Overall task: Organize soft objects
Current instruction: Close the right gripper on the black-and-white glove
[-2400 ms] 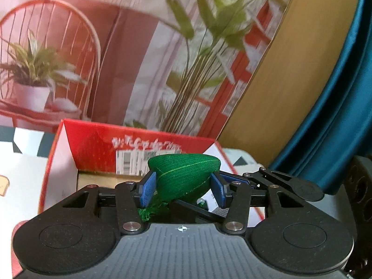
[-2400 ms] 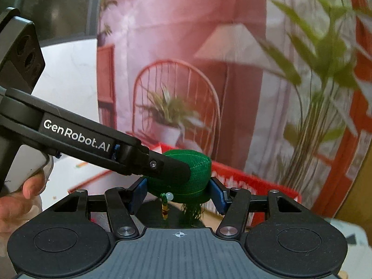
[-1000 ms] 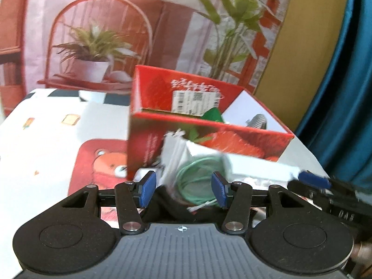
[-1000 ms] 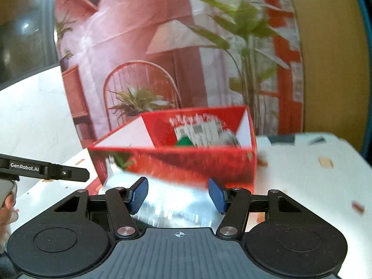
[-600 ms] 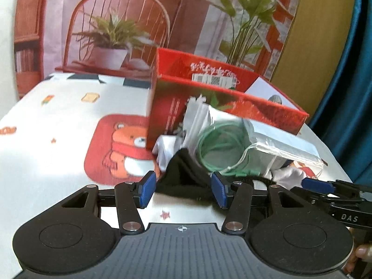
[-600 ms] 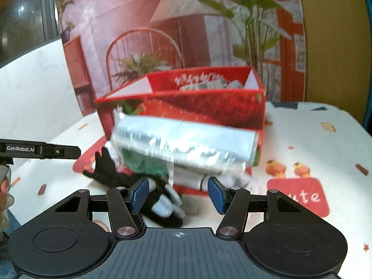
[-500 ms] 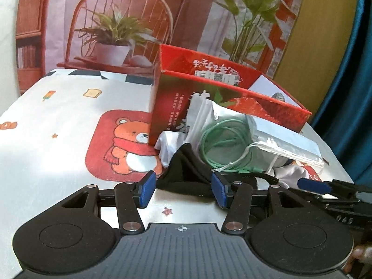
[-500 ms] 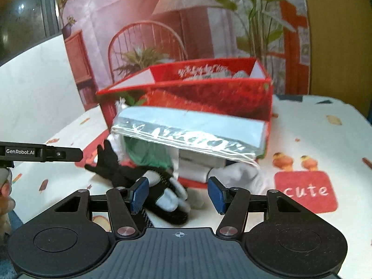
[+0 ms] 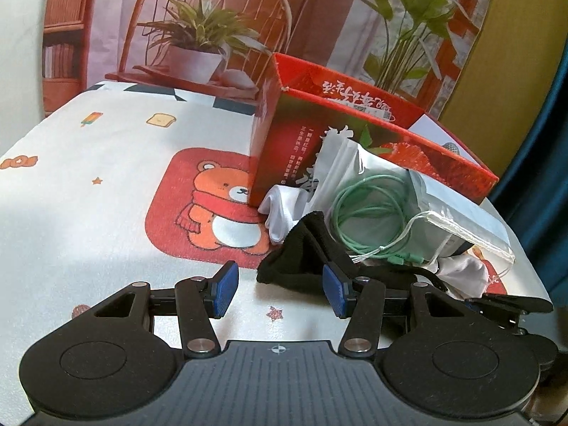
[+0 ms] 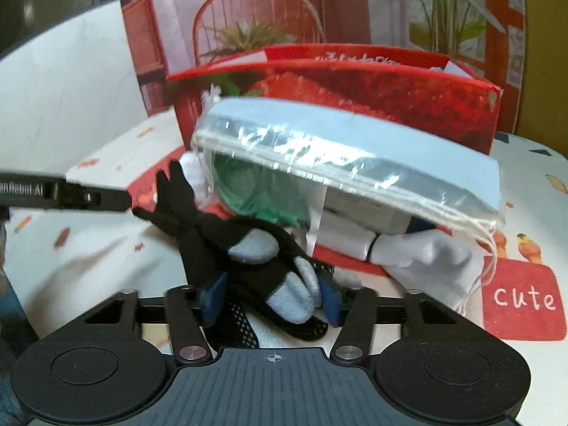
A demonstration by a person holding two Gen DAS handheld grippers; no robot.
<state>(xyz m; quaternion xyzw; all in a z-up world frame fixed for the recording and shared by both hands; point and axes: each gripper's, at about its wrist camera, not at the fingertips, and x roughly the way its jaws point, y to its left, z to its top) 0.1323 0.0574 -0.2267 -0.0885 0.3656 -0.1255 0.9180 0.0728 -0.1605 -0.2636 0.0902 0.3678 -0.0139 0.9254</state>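
Socks (image 10: 284, 284), a black-and-grey tangle, lie between the right gripper (image 10: 271, 296), whose jaws are closing on them after dropping toward the pile; pickup begins. Left gripper (image 9: 280, 289) hovers apart, empty. Beyond stands the red box (image 10: 390, 81).

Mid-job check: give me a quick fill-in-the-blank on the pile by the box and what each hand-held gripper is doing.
1. The right hand-held gripper is closing on a black and ____ sock.
2. The left hand-held gripper has ____ between its blue pads.
3. The cable coiled inside the clear bag is ____.
4. The pile lies in front of a ____ box.

Missing words: grey; nothing; green; red
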